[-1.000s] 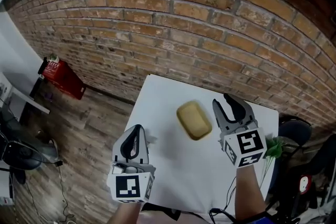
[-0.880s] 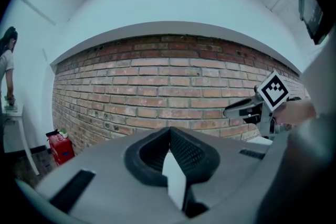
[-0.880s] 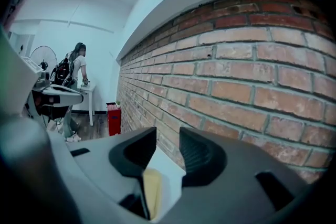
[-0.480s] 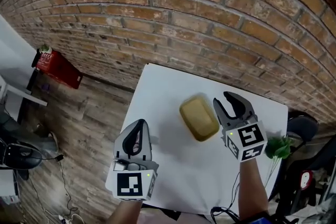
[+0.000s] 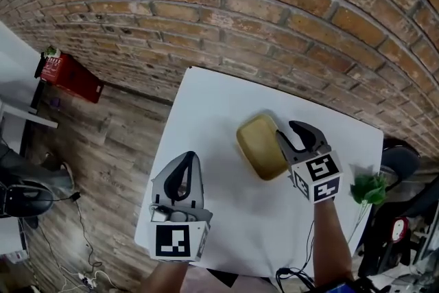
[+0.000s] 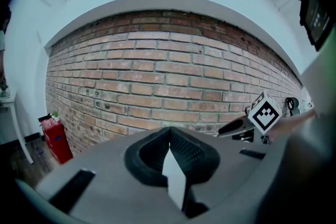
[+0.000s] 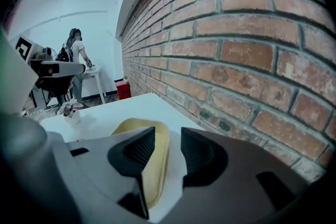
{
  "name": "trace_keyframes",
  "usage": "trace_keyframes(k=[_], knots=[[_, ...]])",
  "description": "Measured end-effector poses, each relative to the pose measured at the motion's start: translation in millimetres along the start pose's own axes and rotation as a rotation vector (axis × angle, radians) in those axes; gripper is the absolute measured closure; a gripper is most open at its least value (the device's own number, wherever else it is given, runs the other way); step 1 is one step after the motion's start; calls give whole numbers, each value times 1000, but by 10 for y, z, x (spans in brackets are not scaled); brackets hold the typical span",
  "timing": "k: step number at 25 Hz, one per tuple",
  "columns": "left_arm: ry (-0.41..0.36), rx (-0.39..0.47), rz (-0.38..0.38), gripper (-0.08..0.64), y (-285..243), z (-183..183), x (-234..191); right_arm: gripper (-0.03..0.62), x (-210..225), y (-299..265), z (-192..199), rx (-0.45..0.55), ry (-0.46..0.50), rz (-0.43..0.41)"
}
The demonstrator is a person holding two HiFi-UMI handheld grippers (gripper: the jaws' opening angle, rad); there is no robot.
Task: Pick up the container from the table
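The yellow container [image 5: 259,144] lies on the white table [image 5: 206,106], a shallow rounded-rectangular dish. My right gripper [image 5: 288,130] is at its right edge, pointing down and away from me. In the right gripper view the container's rim [image 7: 160,160] stands between the jaws of the right gripper [image 7: 168,131]. The jaws are opening and a gap shows beside the rim. My left gripper [image 5: 188,156] hovers over the table's near left part, apart from the container, jaws together and holding nothing. In its own view the left gripper [image 6: 169,129] points at the brick wall.
A brick wall [image 5: 288,17] runs behind the table. A green plant [image 5: 369,189] sits off the table's right edge, next to a dark chair [image 5: 401,154]. A red box [image 5: 65,75] stands on the wooden floor at left. A person [image 7: 77,55] stands far back in the room.
Both grippers have come down towards the table. The right one has closed in on the container, so its jaws now straddle the right rim and stand a little wider.
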State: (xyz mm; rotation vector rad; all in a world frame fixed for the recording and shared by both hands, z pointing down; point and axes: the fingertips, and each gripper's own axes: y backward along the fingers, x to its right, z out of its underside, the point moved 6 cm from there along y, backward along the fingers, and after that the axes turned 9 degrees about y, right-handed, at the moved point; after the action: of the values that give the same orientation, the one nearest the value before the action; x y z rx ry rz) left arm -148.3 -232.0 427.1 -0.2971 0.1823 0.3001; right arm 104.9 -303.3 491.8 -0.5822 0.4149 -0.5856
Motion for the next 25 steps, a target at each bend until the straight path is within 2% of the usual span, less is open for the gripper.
trace_keyframes(k=[10, 25], knots=[[3, -27, 11, 550, -62, 108, -63, 434, -58, -238, 328, -114, -28, -45], [25, -28, 11, 551, -64, 140, -123, 477, -110, -352, 517, -189, -47, -56]])
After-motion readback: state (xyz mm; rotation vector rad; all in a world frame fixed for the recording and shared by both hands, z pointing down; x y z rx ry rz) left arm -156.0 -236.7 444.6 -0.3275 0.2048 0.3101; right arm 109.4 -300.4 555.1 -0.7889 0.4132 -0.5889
